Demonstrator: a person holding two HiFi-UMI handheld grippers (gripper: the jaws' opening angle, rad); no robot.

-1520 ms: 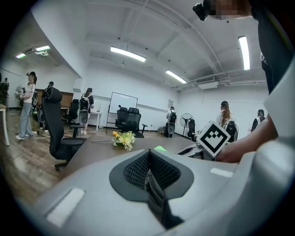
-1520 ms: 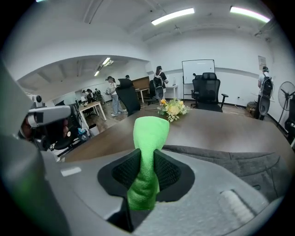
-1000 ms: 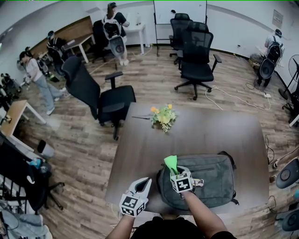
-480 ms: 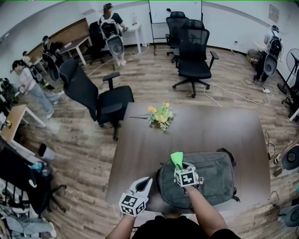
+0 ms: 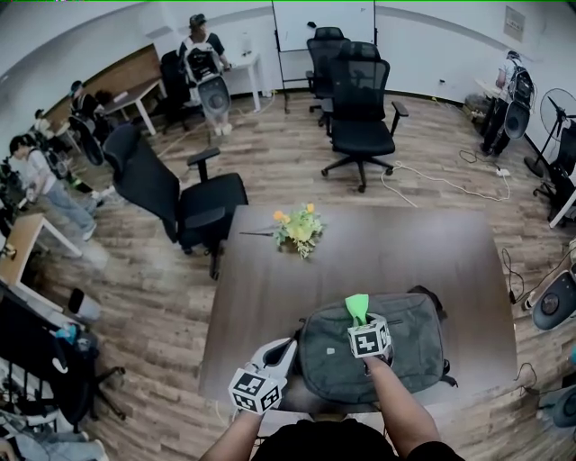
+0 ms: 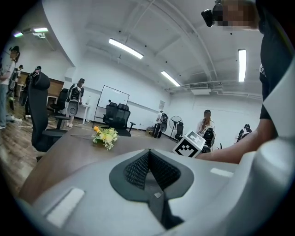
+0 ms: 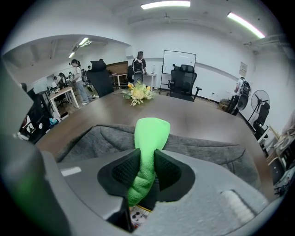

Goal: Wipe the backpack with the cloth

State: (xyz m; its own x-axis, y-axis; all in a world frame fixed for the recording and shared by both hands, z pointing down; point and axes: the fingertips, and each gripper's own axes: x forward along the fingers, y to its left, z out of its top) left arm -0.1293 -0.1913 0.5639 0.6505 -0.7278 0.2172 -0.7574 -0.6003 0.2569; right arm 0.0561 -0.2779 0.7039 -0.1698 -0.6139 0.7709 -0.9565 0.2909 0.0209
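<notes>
Nothing legible on my feeds. Marker cubes (image 5: pixel 369 340) show only black-and-white square patterns. Wall plaque (image 5: pixel 515 22) and the small printed label (image 7: pixel 138 216) under the right claw (image 7: pixel 147 159): too small to read.

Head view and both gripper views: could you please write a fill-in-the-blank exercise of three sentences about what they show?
1. The right gripper is shut on a ____ cloth.
2. The left gripper is shut and holds ____.
3. The ____ backpack lies flat on the table.

Missing words: green; nothing; grey
</notes>
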